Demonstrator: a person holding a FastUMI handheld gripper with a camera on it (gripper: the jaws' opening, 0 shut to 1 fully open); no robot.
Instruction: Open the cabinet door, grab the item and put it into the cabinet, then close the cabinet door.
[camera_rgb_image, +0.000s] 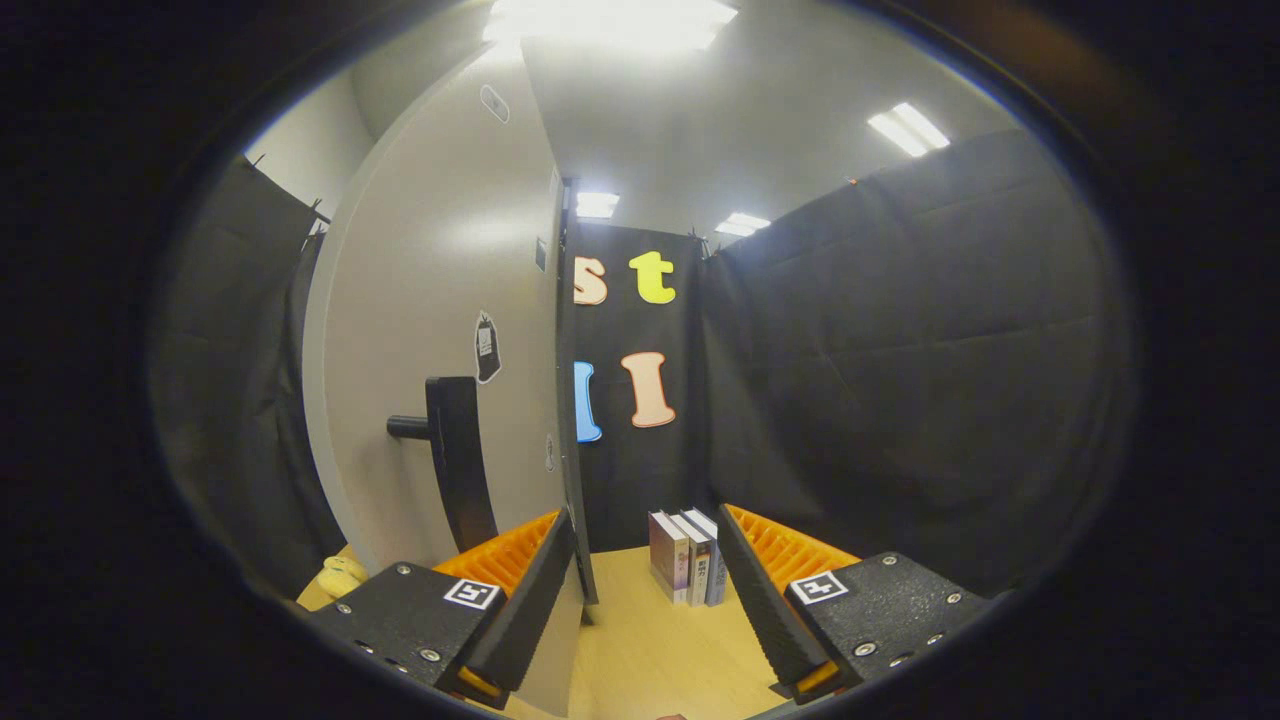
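Note:
A white cabinet door (440, 330) stands swung out to the left of my fingers, its free edge running down between them. A black bar handle (455, 460) juts from the door's face, just above my left finger (520, 590). My gripper (640, 600) is open, with nothing held between its fingers. Low down beside the left finger, at the foot of the door, lies a small yellow item (340, 575), partly hidden. The cabinet's inside is hidden from me.
Three books (688, 555) stand upright on the light wooden tabletop (650, 650), just ahead between the fingers. Black cloth walls (900, 380) close in the back and right. A small dark sticker (487, 345) is on the door's face.

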